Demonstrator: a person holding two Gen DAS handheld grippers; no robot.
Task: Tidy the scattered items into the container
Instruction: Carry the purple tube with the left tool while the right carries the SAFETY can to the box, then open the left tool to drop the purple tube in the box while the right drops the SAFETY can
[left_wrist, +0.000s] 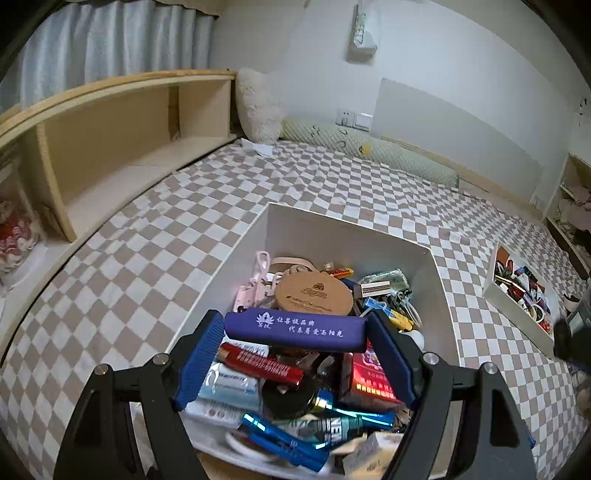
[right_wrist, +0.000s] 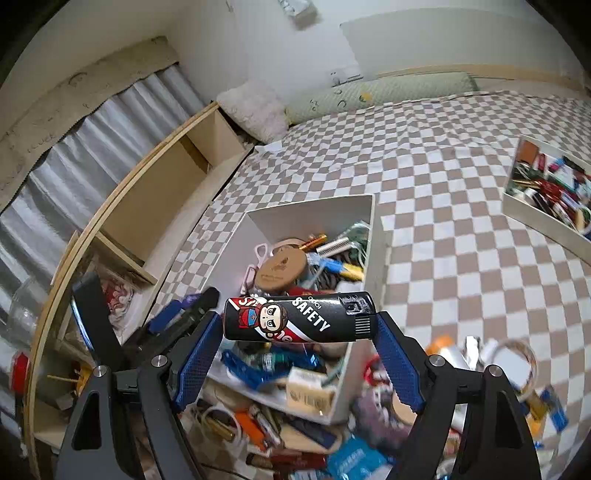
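A bed with a brown-and-white checked cover (left_wrist: 332, 192) fills both views, with a wooden shelf unit (left_wrist: 110, 147) along the left of the frame and a long bolster (left_wrist: 369, 151) against the far wall. The white container (left_wrist: 351, 236) sits on the bed, lower centre in the left wrist view, already heaped with small things. The left claw (left_wrist: 295, 332) holds a blue case with white lettering (left_wrist: 295, 329) crosswise by its two ends, over the container's near half. The right claw (right_wrist: 299, 321) holds a black lighter marked SAFETY (right_wrist: 299, 319) the same way, at centre frame, over the container's (right_wrist: 306, 218) near right corner, with a scatter of loose items (right_wrist: 295, 435) on the bed below it. Each thing is gripped only at its tips, so a small twist could let it pivot and drop. The lighter looks to sit close to the rim; released here it may hit the wall and fall outside. The heap is high enough that a round case could roll off. The other claw shows only as a dark shape at the left of the right view. A second white tray (left_wrist: 517, 291) at the right is blurred, its contents unreadable, and the lower right of the right view is smeared.
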